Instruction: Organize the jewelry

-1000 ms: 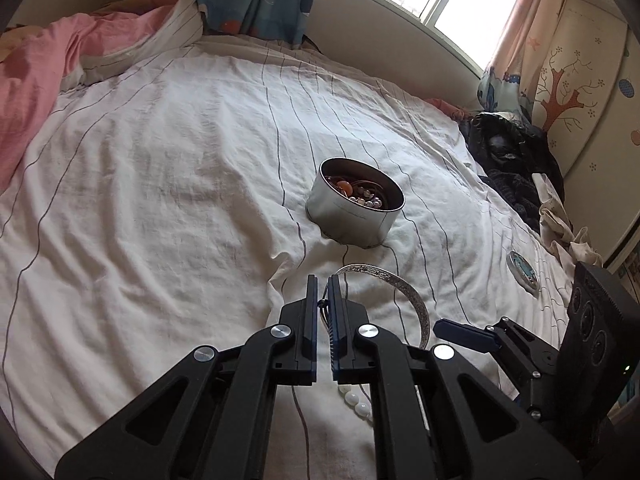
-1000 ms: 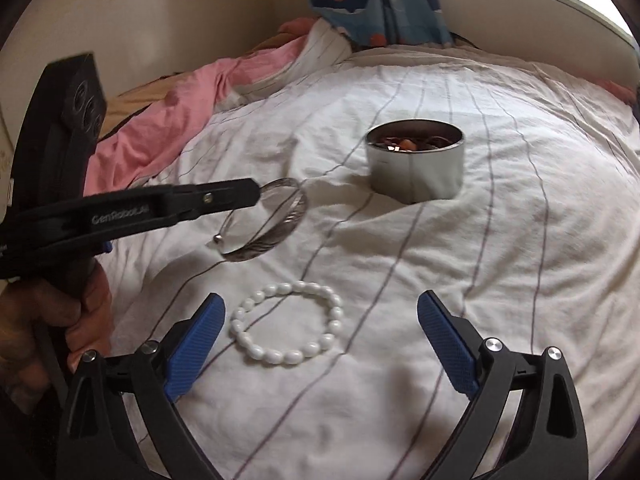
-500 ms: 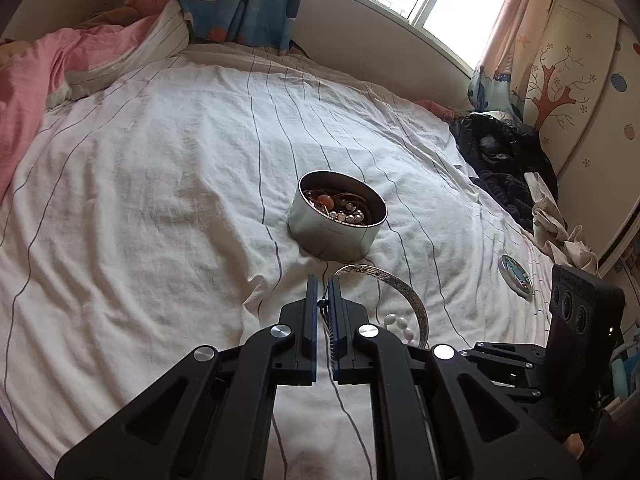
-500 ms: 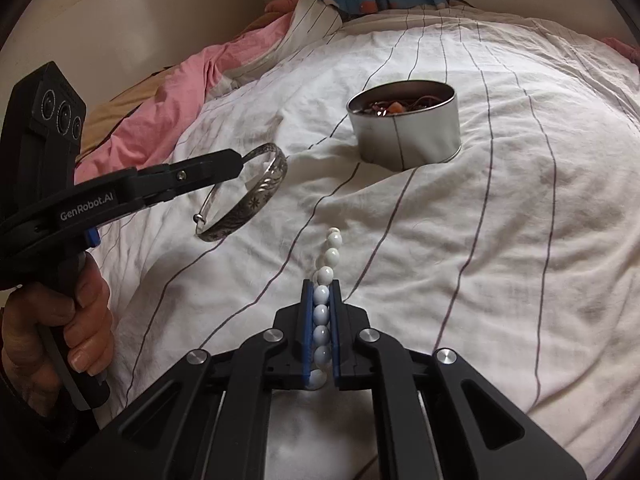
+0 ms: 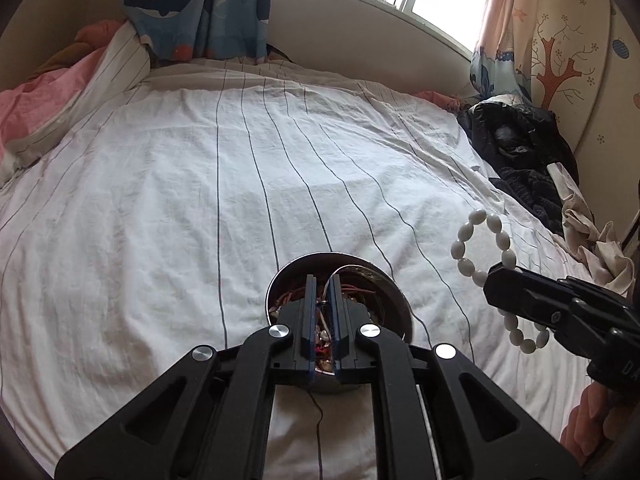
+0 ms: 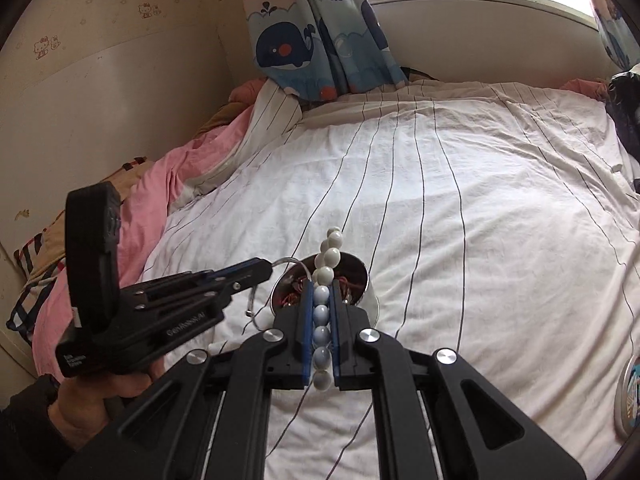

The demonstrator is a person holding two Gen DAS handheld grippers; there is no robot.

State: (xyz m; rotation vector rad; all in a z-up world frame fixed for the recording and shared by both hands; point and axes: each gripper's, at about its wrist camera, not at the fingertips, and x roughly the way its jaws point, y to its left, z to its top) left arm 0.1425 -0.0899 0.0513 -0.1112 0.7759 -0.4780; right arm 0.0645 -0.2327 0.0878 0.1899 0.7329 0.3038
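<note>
A round metal tin [image 5: 394, 292] with several pieces of jewelry inside stands on the striped white bedsheet [image 5: 160, 220]. My left gripper [image 5: 322, 278] hangs right over the tin. Its jaws are opening a little, and the thin silver bangle [image 5: 352, 267] still sits between the fingertips, curving out to the right above the tin. In the right wrist view the left gripper [image 6: 264, 268] reaches in from the left with the bangle [image 6: 251, 300] hanging at its tip. My right gripper [image 6: 322, 286] is shut on a white bead bracelet [image 6: 327, 258], held in the air just before the tin [image 6: 360, 270]. The bracelet [image 5: 476, 220] loops upward from the right gripper [image 5: 494, 280].
A pink quilt [image 6: 160, 184] is bunched along the bed's left side and dark clothes [image 5: 520, 152] are piled at the right edge. A round lid [image 6: 628, 396] lies on the sheet at the far right. A hand [image 6: 100, 396] holds the left gripper's handle. Whale curtains [image 6: 320, 40] hang behind the bed.
The right gripper shut on the white bracelet and lifted it off the sheet. Both grippers moved forward to the tin; the left one now holds the bangle above it.
</note>
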